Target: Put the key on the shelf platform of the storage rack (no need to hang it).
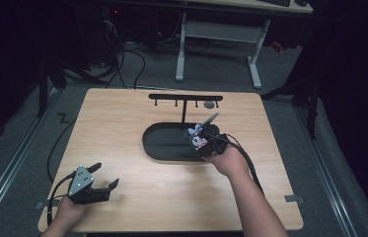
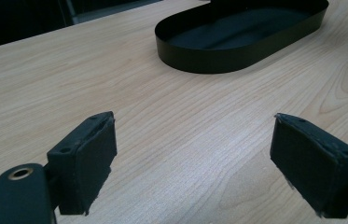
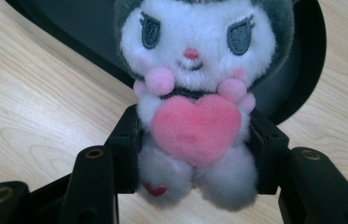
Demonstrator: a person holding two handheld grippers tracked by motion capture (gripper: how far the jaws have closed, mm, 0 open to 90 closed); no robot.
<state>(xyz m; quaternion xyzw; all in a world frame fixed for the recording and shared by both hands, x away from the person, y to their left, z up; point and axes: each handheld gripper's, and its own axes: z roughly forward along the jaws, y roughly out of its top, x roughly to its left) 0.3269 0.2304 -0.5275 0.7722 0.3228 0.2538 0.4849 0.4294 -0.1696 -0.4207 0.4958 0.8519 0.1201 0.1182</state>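
Over the near right end of the black oval tray [image 1: 164,143], a small plush toy [image 3: 195,93] sits clamped between the jaws of the right gripper [image 1: 202,144], which press on its body from both sides. The toy has a white face, dark grey hood, stitched eyes, a tiny pink nose, two pink pompoms at the neck and a pink heart held against its chest; one pale foot bears a small red heart. In the right gripper view it faces the camera upright, with the tray's rim behind its head and bare wood under its feet. The tray rests on a light wooden surface [image 1: 137,108] with rounded corners, and a black rack with short pegs [image 1: 185,98] stands at the tray's far side. The left gripper [image 1: 103,177] rests near the front left corner of the surface, well apart from the tray, its jaws spread wide with nothing between them. Beyond lies a dim room with grey floor, trailing cables and the white legs of a desk [image 1: 218,39]
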